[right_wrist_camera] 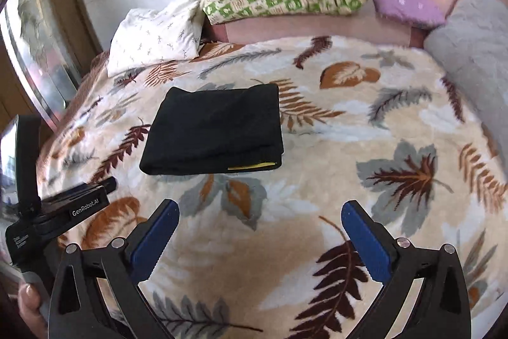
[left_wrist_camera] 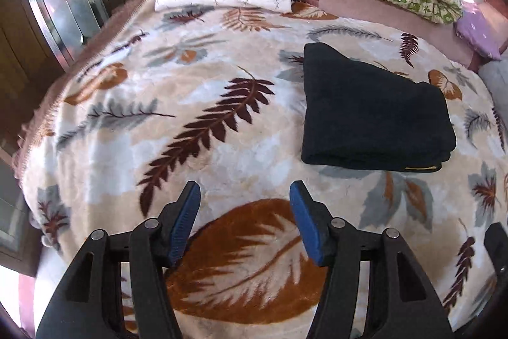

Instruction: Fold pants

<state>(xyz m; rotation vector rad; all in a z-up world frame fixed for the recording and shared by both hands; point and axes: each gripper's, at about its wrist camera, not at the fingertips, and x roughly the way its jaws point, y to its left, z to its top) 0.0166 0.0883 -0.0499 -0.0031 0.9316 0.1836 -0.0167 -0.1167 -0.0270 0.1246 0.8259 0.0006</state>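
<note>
Both fingers, left (left_wrist_camera: 245,191) and right (right_wrist_camera: 260,210), spread empty above leaf-print blanket (left_wrist_camera: 222,123) bearing folded black pants (left_wrist_camera: 371,119).

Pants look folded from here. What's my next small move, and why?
Probably just ease both grippers back and stop. The black pants lie on the leaf-print blanket as a compact folded stack, edges roughly aligned. The left gripper and right gripper are open, empty and clear of the cloth.

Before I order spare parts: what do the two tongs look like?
Both the left tongs and the right tongs have black plastic arms with silver pivot pins and ribbed blue pads. The left one's black body carries white "GenRobot.AI" lettering.
</note>
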